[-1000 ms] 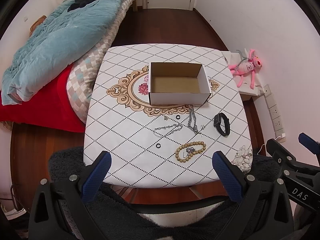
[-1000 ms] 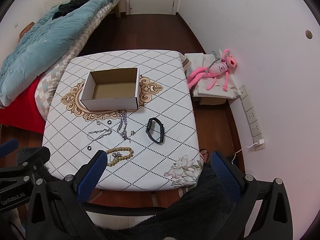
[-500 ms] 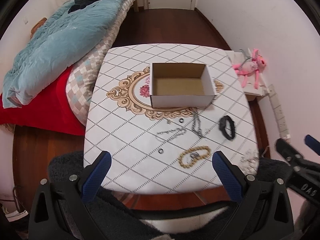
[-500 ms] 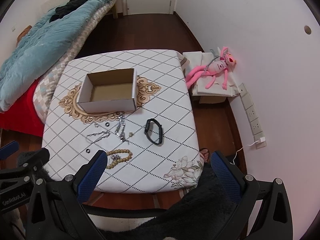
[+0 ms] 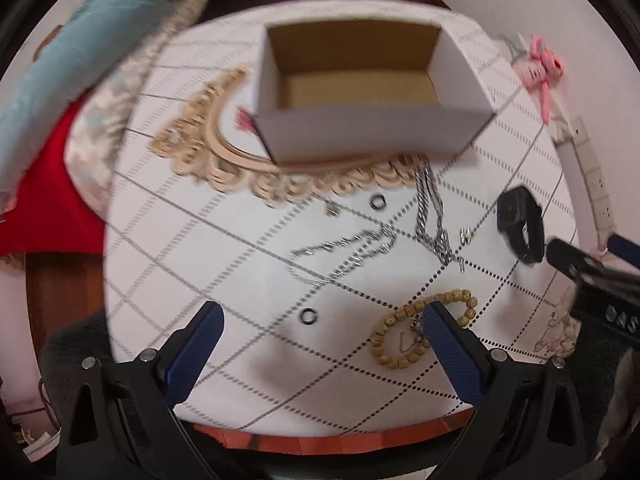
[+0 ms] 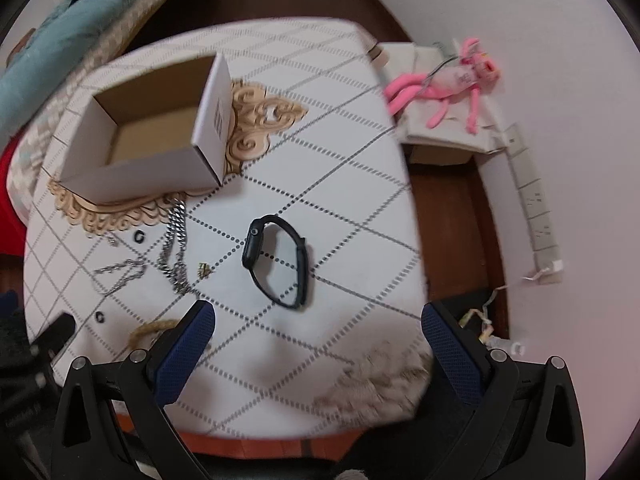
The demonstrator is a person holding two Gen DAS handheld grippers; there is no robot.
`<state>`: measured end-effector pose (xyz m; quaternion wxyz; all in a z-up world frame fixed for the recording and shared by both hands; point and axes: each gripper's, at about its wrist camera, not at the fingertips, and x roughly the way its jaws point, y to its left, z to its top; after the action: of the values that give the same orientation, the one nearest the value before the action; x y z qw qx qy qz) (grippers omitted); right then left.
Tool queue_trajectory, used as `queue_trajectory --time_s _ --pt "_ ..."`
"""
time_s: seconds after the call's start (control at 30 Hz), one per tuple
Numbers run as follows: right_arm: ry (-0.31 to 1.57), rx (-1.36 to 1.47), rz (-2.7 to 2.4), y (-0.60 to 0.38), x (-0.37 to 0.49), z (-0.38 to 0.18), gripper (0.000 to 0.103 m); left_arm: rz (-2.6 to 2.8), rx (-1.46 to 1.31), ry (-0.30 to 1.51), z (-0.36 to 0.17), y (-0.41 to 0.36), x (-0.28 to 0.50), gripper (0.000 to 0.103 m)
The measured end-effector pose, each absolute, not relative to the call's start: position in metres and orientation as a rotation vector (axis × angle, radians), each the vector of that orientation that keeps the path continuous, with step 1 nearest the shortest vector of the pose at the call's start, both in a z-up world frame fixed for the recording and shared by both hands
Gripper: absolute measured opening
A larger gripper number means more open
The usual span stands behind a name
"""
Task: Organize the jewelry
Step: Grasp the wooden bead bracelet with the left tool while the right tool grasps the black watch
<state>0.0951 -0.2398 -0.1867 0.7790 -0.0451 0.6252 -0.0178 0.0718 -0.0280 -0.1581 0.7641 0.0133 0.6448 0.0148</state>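
Note:
An empty white cardboard box [image 5: 372,136] [image 6: 144,168] stands open on the patterned table. In front of it lie silver chains [image 5: 430,212] [image 6: 174,240], a thin silver necklace [image 5: 344,252], two black rings [image 5: 377,201] [image 5: 309,315], a wooden bead bracelet [image 5: 400,356] and a black watch [image 5: 520,224] [image 6: 276,260]. My left gripper [image 5: 320,344] is open above the table's near edge, close to the bead bracelet. My right gripper [image 6: 316,344] is open above the near edge, just short of the watch.
A bed with a teal quilt [image 5: 88,40] and a red sheet borders the table's left side. A pink plush toy [image 6: 448,80] lies on a low white stand by the right wall. Wall sockets [image 6: 536,200] run along that wall.
Both grippers have moved forward and down toward the table. The jewelry and box look much larger now. Both stay open and empty.

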Motion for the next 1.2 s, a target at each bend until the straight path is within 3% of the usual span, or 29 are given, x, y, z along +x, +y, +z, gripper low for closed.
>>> queue_trajectory --time_s 0.33,0.47,0.53,0.67,0.73,0.8,0.93,1.03,1.1,1.2 --pt "1.411 -0.09 -0.01 -0.235 0.12 -0.253 0.1 0.029 0.038 1.485 -0.194 -0.038 0.067 0.096" --pt "1.386 -0.057 0.032 -0.234 0.118 -0.256 0.078 0.022 0.032 1.483 -0.197 -0.04 0.063 0.095" --pt "1.356 -0.074 0.048 -0.23 0.116 -0.249 0.052 0.01 0.027 1.473 -0.198 -0.04 0.059 0.095" --pt "1.336 -0.043 0.077 -0.231 0.108 -0.24 0.047 -0.017 0.024 1.461 -0.199 -0.043 0.054 0.093" --pt "1.329 -0.028 0.074 -0.234 0.1 -0.236 0.046 -0.028 0.017 1.466 -0.201 -0.047 0.051 0.081" --pt "1.333 0.012 0.079 -0.241 0.092 -0.232 0.039 -0.037 0.015 1.48 -0.205 -0.048 0.049 0.078" --pt "1.336 0.063 0.062 -0.247 0.075 -0.229 0.04 -0.07 0.027 1.448 -0.208 -0.058 0.041 0.072" --pt "1.347 0.088 0.054 -0.25 0.066 -0.233 0.039 -0.127 0.034 1.43 -0.208 -0.069 0.04 0.047" --pt "1.348 0.094 0.047 -0.25 0.062 -0.234 0.04 -0.176 0.036 1.425 -0.206 -0.081 0.037 0.023" --pt "1.346 0.107 0.042 -0.249 0.058 -0.233 0.04 -0.185 0.091 1.414 -0.207 -0.096 0.034 0.007"
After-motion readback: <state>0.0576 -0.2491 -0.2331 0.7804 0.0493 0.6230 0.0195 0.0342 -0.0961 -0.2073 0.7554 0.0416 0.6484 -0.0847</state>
